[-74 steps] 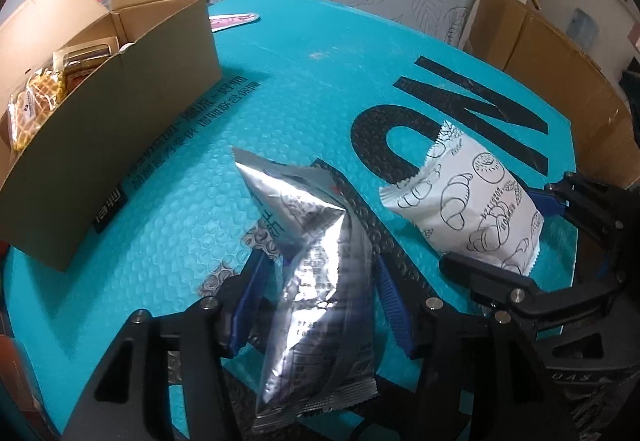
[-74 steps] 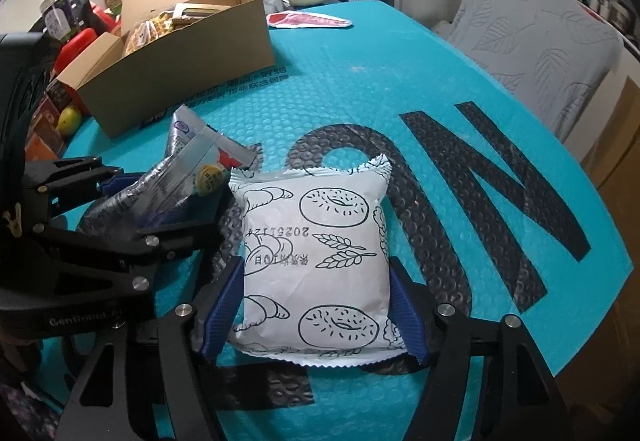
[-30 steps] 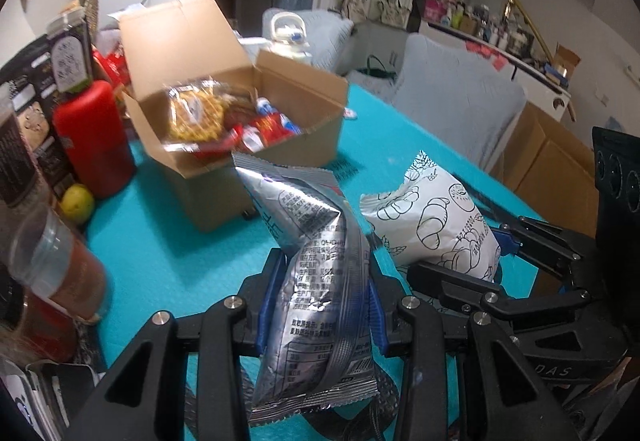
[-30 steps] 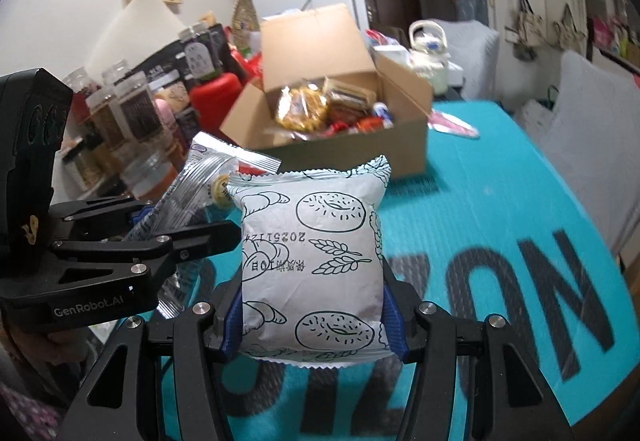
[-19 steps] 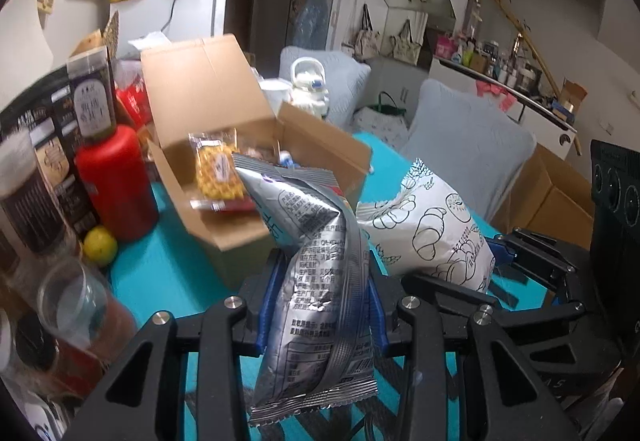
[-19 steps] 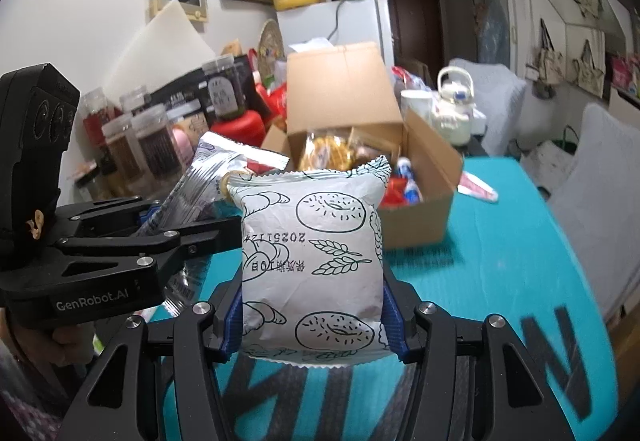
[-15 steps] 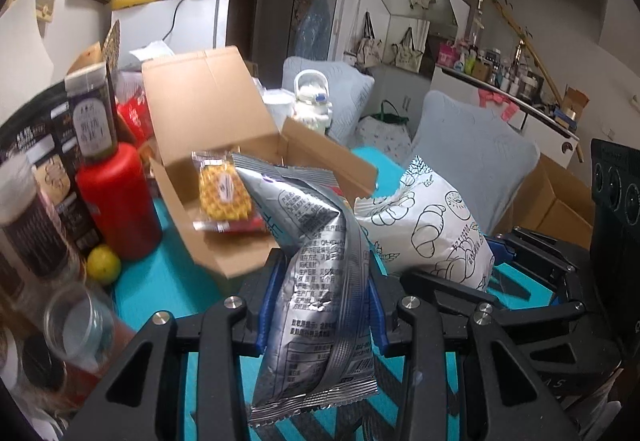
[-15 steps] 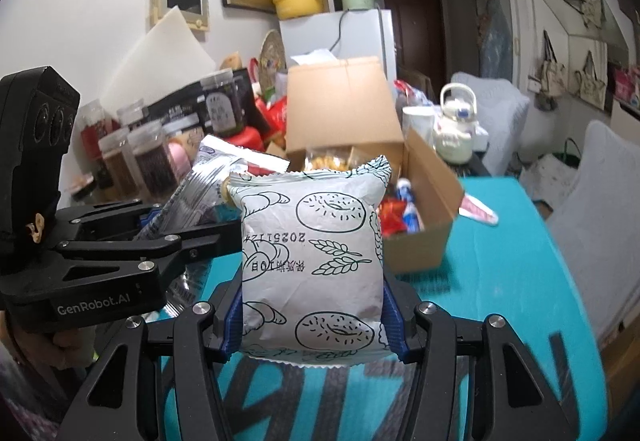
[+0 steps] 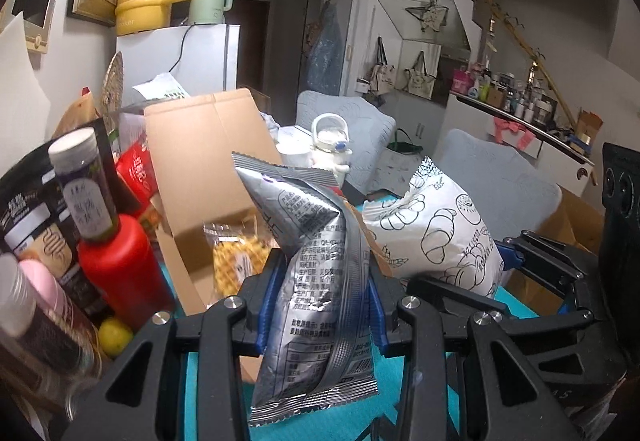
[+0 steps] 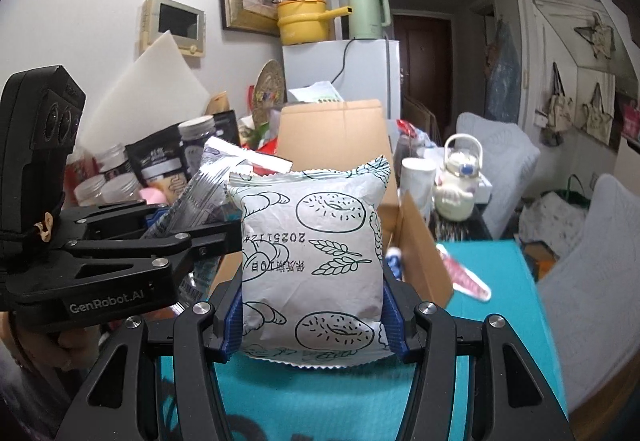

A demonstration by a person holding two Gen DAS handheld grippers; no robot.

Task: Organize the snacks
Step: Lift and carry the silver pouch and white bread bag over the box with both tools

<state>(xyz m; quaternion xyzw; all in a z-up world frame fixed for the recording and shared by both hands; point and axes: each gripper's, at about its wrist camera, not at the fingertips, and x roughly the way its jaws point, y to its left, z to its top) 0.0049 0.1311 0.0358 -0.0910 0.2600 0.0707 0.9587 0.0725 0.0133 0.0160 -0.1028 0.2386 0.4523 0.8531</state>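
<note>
Our left tongs (image 9: 318, 299) are clenched on a crinkled silver foil snack packet (image 9: 316, 281), and our right tongs (image 10: 312, 315) grip a white pillow-shaped bread bag printed with croissants (image 10: 312, 257) — both held in the air above the teal bubble-textured desk (image 10: 496, 345). The open brown cardboard box (image 9: 208, 169), already holding a waffle pack (image 9: 236, 261), sits just ahead. We judge this the carrying step — next we must bring each packet over the box's opening, then let go.
</note>
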